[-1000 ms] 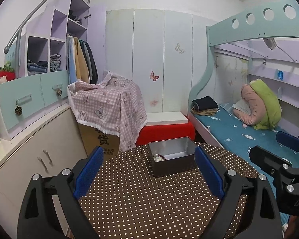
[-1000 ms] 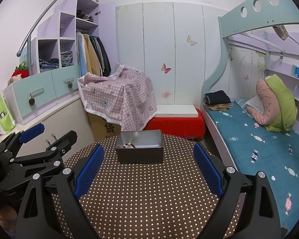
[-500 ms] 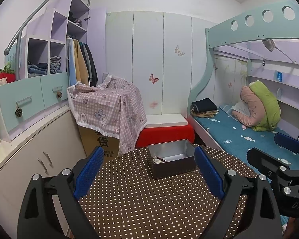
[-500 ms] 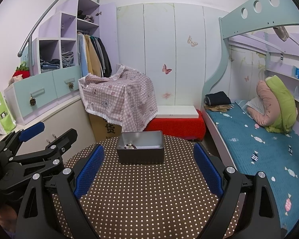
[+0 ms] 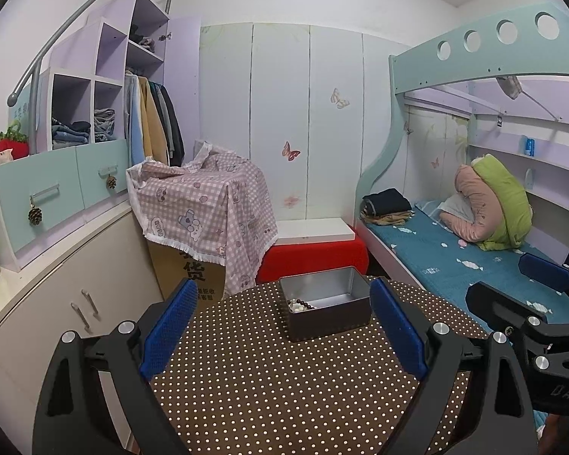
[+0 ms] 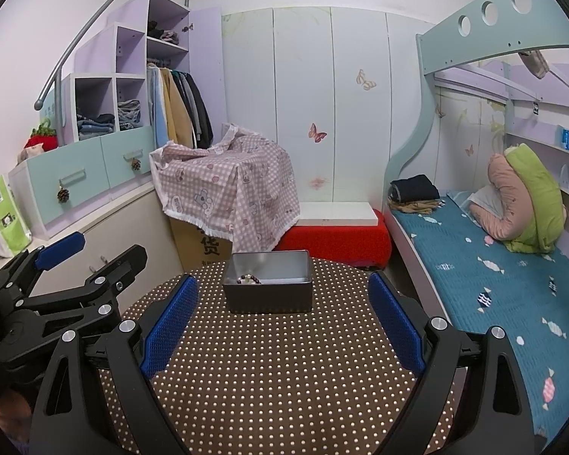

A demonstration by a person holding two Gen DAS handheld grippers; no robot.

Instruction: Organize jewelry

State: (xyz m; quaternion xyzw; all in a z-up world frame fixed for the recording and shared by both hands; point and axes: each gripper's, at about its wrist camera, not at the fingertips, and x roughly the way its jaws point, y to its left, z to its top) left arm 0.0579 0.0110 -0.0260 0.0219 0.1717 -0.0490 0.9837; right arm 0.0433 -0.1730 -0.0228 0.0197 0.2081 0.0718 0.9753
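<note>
A dark metal box (image 5: 328, 309) (image 6: 268, 288) stands at the far edge of the round polka-dot table (image 5: 269, 386) (image 6: 284, 371). A beaded bracelet (image 5: 299, 305) (image 6: 249, 279) with dark and pale beads lies in the box's left part. My left gripper (image 5: 280, 328) hovers above the table short of the box, open and empty. Held at about the same distance from the box, my right gripper (image 6: 282, 322) is open and empty too. Each gripper shows in the other's view, right gripper (image 5: 531, 303) and left gripper (image 6: 76, 265).
A cardboard box under a pink checked cloth (image 5: 205, 204) and a red bench (image 5: 315, 254) stand beyond the table. A bunk bed with a blue mattress (image 6: 493, 265) runs along the right. Cabinets with drawers (image 5: 57, 197) line the left.
Both grippers have risen and drawn back slightly, so the box sits a little farther and lower in each view. Both stay open.
</note>
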